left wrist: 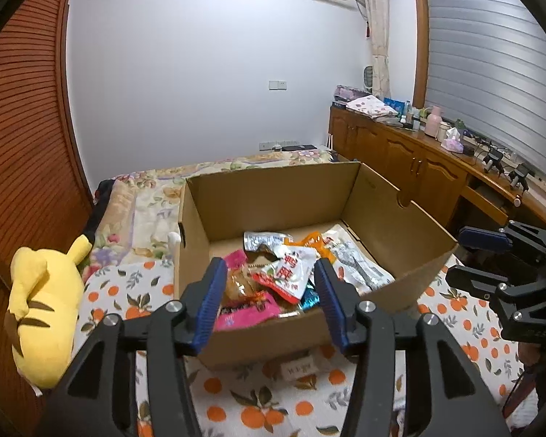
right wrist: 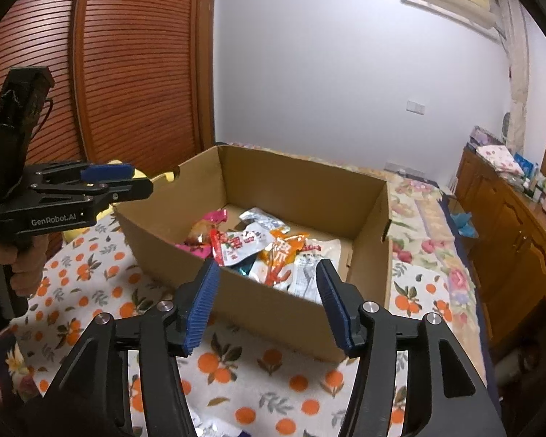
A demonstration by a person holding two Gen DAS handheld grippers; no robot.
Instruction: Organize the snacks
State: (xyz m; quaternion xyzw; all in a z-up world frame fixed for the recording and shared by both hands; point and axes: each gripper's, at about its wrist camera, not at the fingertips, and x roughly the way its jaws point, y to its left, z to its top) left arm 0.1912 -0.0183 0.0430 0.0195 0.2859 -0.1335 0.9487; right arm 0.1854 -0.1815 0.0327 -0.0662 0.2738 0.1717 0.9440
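Note:
An open cardboard box (left wrist: 407, 218) stands on the bed and holds several snack packets: a red-and-white packet (left wrist: 291, 273), a pink one (left wrist: 247, 313), a silver one (left wrist: 264, 240) and a white one (left wrist: 356, 258). My left gripper (left wrist: 269, 287) is open and empty, just above the box's near wall. The box (right wrist: 258, 306) also shows in the right wrist view with the snack packets (right wrist: 244, 244) inside. My right gripper (right wrist: 267, 291) is open and empty, at the near wall. The left gripper (right wrist: 127, 178) also shows at the left of that view.
A yellow plush toy (left wrist: 43, 309) lies left of the box on the orange-print blanket (left wrist: 258, 400). A wooden cabinet (left wrist: 418, 167) with bottles and a tissue pack runs along the right. A slatted wardrobe door (right wrist: 134, 73) stands at the left.

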